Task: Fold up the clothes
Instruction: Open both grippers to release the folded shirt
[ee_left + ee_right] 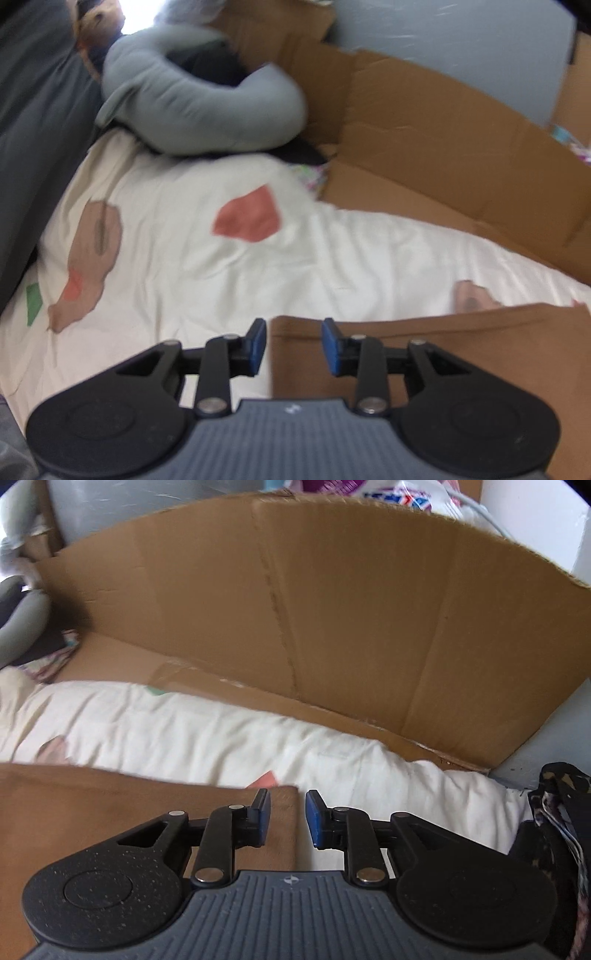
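A brown garment (443, 350) lies flat on a white bedsheet (221, 266) with coloured patches. My left gripper (293, 345) is open just above the garment's left edge, one finger over the sheet and one over the cloth. The same garment shows in the right wrist view (110, 805). My right gripper (288, 819) is open above its right far corner, the left finger over the cloth and the right finger over the sheet (369, 760). Neither gripper holds anything.
A large open cardboard sheet (332, 609) stands along the far side of the bed, also in the left view (443, 147). A grey curved pillow (192, 99) lies at the far left. Dark patterned cloth (561, 830) sits at the right edge.
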A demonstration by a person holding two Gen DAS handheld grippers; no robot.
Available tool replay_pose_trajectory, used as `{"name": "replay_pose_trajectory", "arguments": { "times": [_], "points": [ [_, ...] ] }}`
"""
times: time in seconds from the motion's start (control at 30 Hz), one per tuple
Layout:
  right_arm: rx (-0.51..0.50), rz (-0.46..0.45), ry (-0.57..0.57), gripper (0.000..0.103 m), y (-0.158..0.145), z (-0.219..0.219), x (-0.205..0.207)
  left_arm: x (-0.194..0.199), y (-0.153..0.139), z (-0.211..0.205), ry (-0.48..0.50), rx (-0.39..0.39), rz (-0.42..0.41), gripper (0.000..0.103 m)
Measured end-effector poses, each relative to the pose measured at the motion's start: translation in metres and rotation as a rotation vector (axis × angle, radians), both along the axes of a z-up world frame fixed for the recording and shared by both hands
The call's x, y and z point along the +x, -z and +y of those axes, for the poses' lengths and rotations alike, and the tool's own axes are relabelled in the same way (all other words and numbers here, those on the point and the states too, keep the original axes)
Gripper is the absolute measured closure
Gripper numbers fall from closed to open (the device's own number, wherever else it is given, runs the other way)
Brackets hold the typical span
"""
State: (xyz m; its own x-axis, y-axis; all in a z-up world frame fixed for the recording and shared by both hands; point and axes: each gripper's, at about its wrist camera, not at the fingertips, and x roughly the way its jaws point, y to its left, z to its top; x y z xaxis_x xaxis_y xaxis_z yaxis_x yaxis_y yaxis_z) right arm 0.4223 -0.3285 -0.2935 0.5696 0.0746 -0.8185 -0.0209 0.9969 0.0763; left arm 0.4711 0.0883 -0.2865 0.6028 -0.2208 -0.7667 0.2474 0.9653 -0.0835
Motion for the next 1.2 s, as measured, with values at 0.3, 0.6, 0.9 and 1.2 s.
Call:
{"name": "replay_pose_trajectory", "arguments": {
  "times": [0.3, 0.6, 0.9, 1.2],
  "points": [
    [-0.004, -0.005, -0.041, 0.076, 0.000, 0.006, -0.043, -0.044, -0.002, -0.018, 0.054, -0.047, 0.003, 0.066],
    [-0.033, 0.031, -0.110, 0.076, 0.017, 0.023, -0.072, -0.073, 0.027, -0.014, 0.058, -0.021, 0.059, 0.067],
    [-0.121, 0.108, -0.164, 0.077, 0.048, 0.027, -0.095, -0.080, 0.057, 0.010, 0.032, 0.013, 0.135, 0.075],
    [-0.106, 0.106, -0.053, 0.076, 0.036, 0.006, -0.111, -0.101, 0.037, 0.013, 0.024, 0.100, 0.083, 0.076]
  ]
}}
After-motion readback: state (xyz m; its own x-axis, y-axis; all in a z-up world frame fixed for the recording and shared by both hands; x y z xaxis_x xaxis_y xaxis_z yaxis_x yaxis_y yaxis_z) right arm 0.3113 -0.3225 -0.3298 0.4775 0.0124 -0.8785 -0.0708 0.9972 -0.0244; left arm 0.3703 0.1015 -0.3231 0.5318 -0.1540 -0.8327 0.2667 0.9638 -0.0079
